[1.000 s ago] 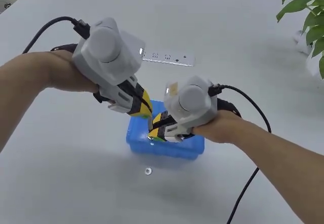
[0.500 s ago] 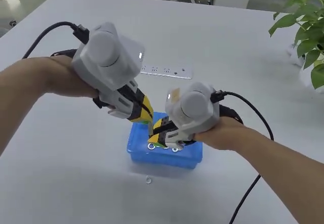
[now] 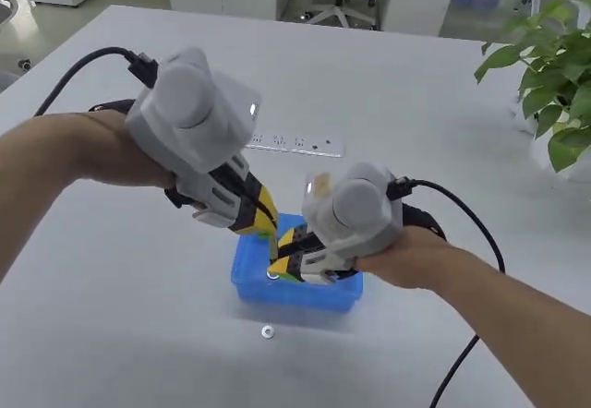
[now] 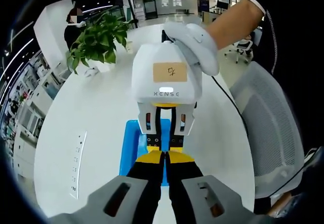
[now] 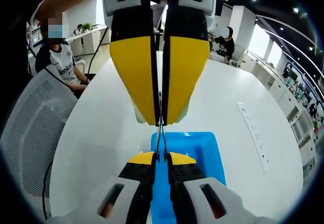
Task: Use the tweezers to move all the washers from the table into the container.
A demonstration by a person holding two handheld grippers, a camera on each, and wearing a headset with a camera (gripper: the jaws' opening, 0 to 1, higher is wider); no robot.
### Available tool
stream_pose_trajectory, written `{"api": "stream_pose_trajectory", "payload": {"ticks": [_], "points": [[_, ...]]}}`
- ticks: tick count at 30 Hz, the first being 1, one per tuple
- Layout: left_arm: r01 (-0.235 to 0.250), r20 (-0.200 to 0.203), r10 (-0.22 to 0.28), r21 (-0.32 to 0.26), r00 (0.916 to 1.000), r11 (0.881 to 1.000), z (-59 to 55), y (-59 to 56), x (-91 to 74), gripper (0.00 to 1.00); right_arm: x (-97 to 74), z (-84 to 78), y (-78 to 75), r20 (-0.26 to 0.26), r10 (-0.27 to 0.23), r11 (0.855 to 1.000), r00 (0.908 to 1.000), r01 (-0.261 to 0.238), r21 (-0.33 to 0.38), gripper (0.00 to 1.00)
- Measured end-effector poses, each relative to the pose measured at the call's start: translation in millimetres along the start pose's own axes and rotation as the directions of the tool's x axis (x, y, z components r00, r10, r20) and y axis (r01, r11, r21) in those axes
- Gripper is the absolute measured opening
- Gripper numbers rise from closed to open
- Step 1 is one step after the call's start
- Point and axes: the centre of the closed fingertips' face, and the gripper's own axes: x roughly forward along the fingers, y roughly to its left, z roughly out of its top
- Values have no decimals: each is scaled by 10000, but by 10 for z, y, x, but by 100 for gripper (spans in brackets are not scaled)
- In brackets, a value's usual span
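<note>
Between the yellow-padded jaws of the right gripper (image 5: 161, 158), which are pressed together, sits a pair of thin silver metal tweezers (image 5: 159, 138), gripped at one end and running straight forward. The other end passes into the narrow slit between the yellow jaws of the left gripper (image 5: 161, 113), which faces the right one tip to tip and is closed down on the metal as well. Both sets of jaws hang over a blue rectangular plastic container (image 3: 319, 290), the tweezers pointing down towards its near rim. One small round silver washer (image 3: 268, 332) lies on the white table (image 3: 111, 270) just outside the container, on the side nearest the person and not touching it. Farther back on the table lies a flat white power strip (image 3: 294, 140), and a green leafy plant (image 3: 545, 66) stands at the far right edge
</note>
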Motion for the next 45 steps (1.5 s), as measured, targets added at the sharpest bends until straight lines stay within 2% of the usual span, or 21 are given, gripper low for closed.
{"api": "stream_pose_trajectory", "payload": {"ticks": [8, 19, 35, 45], "points": [[43, -44, -43, 61, 10000, 10000, 7, -130, 23, 5, -12, -30, 120, -9, -29, 10000, 10000, 29, 10, 11], [256, -93, -257, -62, 9996, 9997, -67, -288, 123, 5, 57, -128, 292, -71, 134, 9999, 9999, -134, -28, 11], [505, -90, -507, -291, 9987, 9983, -207, -406, 284, 5, 210, -283, 434, -153, 462, 9989, 9988, -460, 129, 11], [631, -138, -638, -441, 9979, 9970, -288, -453, 334, 5, 298, -318, 503, -122, 609, 9980, 9981, -606, 196, 11]]}}
